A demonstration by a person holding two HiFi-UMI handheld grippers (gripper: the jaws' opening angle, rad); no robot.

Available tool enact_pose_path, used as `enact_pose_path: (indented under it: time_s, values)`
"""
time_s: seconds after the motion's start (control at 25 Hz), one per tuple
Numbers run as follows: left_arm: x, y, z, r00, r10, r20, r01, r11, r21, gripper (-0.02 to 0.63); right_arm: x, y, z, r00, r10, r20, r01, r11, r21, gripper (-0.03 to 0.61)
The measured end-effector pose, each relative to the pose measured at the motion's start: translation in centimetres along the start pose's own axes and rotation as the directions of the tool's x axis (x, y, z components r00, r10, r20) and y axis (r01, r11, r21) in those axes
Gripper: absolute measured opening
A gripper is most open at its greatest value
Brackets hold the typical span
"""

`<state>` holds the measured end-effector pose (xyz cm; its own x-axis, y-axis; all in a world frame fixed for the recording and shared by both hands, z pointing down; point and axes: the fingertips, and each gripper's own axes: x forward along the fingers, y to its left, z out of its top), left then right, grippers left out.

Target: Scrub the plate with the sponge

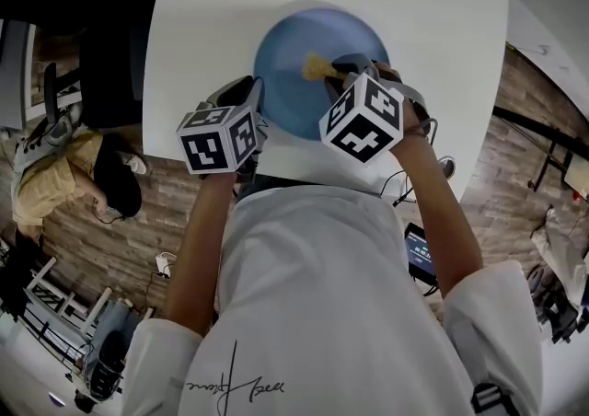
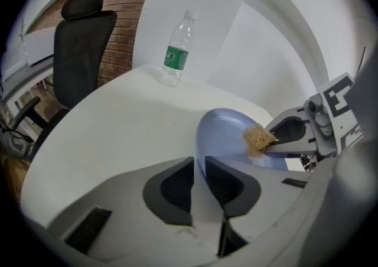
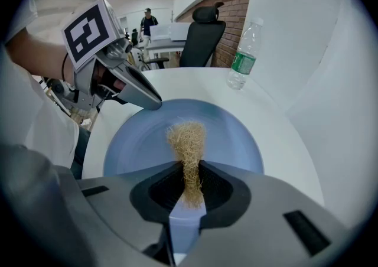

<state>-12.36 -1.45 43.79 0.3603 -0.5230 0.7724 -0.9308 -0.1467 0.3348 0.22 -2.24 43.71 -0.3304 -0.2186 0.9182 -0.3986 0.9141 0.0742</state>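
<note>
A round blue plate [image 1: 304,60] lies on the white table [image 1: 442,28]. My left gripper [image 2: 199,184] is shut on the plate's near-left rim [image 2: 202,142], and in the head view it sits at the plate's left edge [image 1: 260,101]. My right gripper [image 3: 190,186] is shut on a tan fibrous sponge [image 3: 188,142], which sticks out over the plate's middle [image 3: 236,136]. In the head view the sponge [image 1: 317,66] rests on the plate just ahead of the right gripper [image 1: 342,74]. The left gripper view shows the sponge [image 2: 257,138] against the plate [image 2: 227,136].
A clear water bottle with a green label [image 2: 177,50] stands at the far side of the table [image 3: 243,53]. A black office chair [image 2: 82,47] stands beyond the table's left edge. A person stands far off in the room [image 3: 147,23].
</note>
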Motion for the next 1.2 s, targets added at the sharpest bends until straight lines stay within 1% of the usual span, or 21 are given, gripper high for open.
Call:
enact_pose_path:
  time_s: [0.12,0.32,0.52,0.6,0.72,0.8,0.88,1.0,1.08,1.2]
  values:
    - [-0.9,0.4,0.1,1.000,0.010,0.019,-0.010,1.000,0.002,0.081,-0.4,0.4,0.1,1.000,-0.011,0.008,0.011,1.000,-0.010,0.048]
    - [-2.7,0.3,0.2,0.998,0.022,0.064,-0.021,1.000,-0.014,0.080,-1.6,1.0,0.1,0.999,-0.022,0.037,0.022,1.000,-0.001,0.048]
    - [-4.9,-0.3,-0.4,0.994,0.026,0.110,-0.023,0.999,-0.029,0.080,-3.1,1.9,-0.6,0.997,-0.054,0.057,0.056,0.998,-0.028,0.048]
    - [-5.8,-1.0,-0.7,0.992,0.020,0.126,-0.015,0.999,-0.039,0.080,-4.0,2.5,-0.8,0.996,-0.047,0.081,0.048,0.999,-0.017,0.048]
    - [-7.2,-2.5,-0.5,0.988,-0.015,0.157,0.026,0.997,-0.066,0.080,-5.4,3.0,-0.7,0.991,-0.041,0.128,0.040,0.999,0.010,0.048]
    - [-8.3,-3.6,0.4,0.981,-0.027,0.193,0.036,0.998,-0.046,0.080,-6.5,3.3,-0.5,0.985,-0.035,0.167,0.030,0.999,0.031,0.048]
    - [-9.1,-4.7,1.3,0.974,-0.039,0.224,0.044,0.999,-0.018,0.080,-7.7,3.5,-0.2,0.978,-0.029,0.205,0.019,0.999,0.051,0.048]
    - [-9.9,-6.0,1.8,0.969,-0.058,0.241,0.055,0.998,0.018,0.072,-9.5,3.9,0.3,0.962,-0.035,0.271,0.014,0.997,0.078,0.048]
    - [-10.5,-6.8,1.8,0.967,-0.055,0.247,0.043,0.998,0.053,0.057,-11.0,4.0,0.8,0.939,-0.051,0.340,0.017,0.994,0.104,0.048]
    - [-11.6,-8.3,2.0,0.958,-0.071,0.277,0.054,0.996,0.069,0.054,-13.6,4.2,1.4,0.898,-0.072,0.434,0.005,0.988,0.153,0.048]
